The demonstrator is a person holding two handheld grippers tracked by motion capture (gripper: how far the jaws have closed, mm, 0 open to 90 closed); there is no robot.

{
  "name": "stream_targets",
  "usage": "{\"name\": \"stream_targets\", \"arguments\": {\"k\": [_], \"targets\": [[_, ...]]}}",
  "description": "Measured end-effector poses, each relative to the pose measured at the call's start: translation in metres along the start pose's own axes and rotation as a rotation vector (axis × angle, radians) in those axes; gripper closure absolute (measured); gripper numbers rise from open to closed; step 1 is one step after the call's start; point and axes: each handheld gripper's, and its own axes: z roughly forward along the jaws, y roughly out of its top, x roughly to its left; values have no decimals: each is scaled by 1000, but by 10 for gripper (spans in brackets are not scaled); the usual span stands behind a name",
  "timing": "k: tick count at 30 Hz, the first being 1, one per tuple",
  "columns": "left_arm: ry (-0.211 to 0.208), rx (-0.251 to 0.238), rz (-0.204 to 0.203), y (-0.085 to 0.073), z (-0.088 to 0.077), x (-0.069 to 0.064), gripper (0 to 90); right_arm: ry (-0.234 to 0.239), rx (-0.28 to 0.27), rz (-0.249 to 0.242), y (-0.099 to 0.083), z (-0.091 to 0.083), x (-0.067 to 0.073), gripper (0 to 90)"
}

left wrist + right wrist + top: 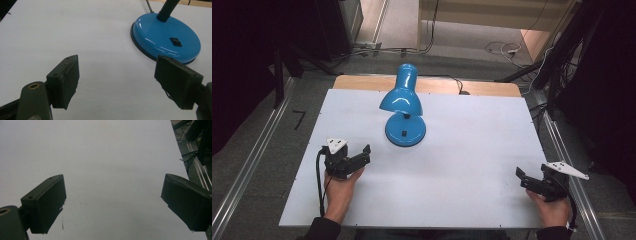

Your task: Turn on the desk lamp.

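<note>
A blue desk lamp stands on the white tabletop (462, 150), left of centre. Its round base (405, 131) carries a small black switch (176, 42), and its shade (401, 100) hangs tilted forward over the base on a bent neck. My left gripper (362, 155) sits just left of and nearer than the base, open, with nothing between its jaws. In the left gripper view (117, 65) the lamp base (165, 37) lies just beyond the right jaw. My right gripper (522, 177) rests near the table's right front corner, open and empty over bare white surface (113, 182).
A wooden strip (482, 87) runs along the table's back edge, where a black cable (457, 82) drops off. Metal rails (562, 145) flank both sides on the grey floor. Loose cables (502, 49) lie beyond the table.
</note>
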Motion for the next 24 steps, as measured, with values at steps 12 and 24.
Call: {"name": "stream_targets", "arguments": {"k": [12,24], "targets": [[-11,7,9,2,8,-8,206,3,2,3,0,0,-1,42],[-27,11,22,4,14,-14,209,6,4,-2,0,1,-1,42]]}}
